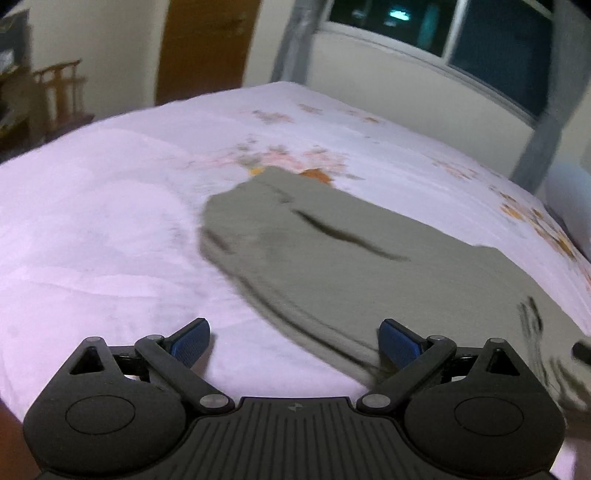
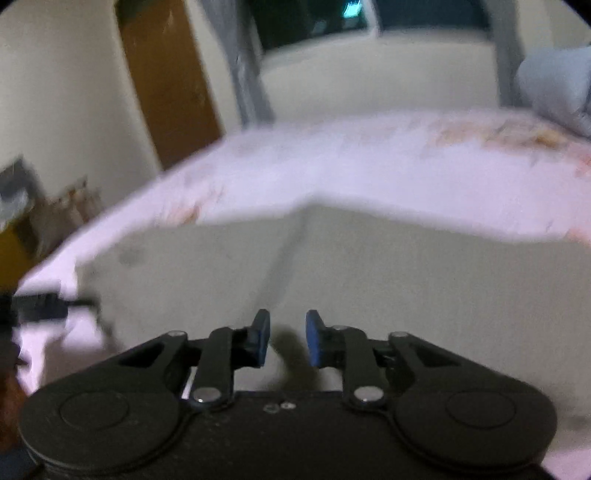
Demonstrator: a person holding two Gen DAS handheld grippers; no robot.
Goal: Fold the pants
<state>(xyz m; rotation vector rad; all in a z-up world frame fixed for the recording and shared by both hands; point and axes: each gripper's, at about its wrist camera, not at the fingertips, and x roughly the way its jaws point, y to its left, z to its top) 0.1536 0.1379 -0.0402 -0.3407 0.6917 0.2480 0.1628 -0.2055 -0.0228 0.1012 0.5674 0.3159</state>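
Observation:
Grey-green pants (image 1: 332,258) lie flat on a bed with a pale floral sheet (image 1: 110,221). My left gripper (image 1: 293,341) is open wide and empty, hovering at the near edge of the pants, its right blue pad over the cloth. In the right wrist view the pants (image 2: 369,277) fill the middle. My right gripper (image 2: 287,338) is low over them, its blue pads a small gap apart with nothing between them. The left gripper shows as a dark blur at the left edge of the right wrist view (image 2: 37,306). Both views are motion-blurred.
A brown door (image 1: 207,48) and a window (image 1: 443,33) stand on the far wall. A wooden chair (image 1: 61,88) is at the far left. A pale pillow (image 2: 550,85) lies at the bed's right end. Grey bed posts (image 1: 295,40) stand behind.

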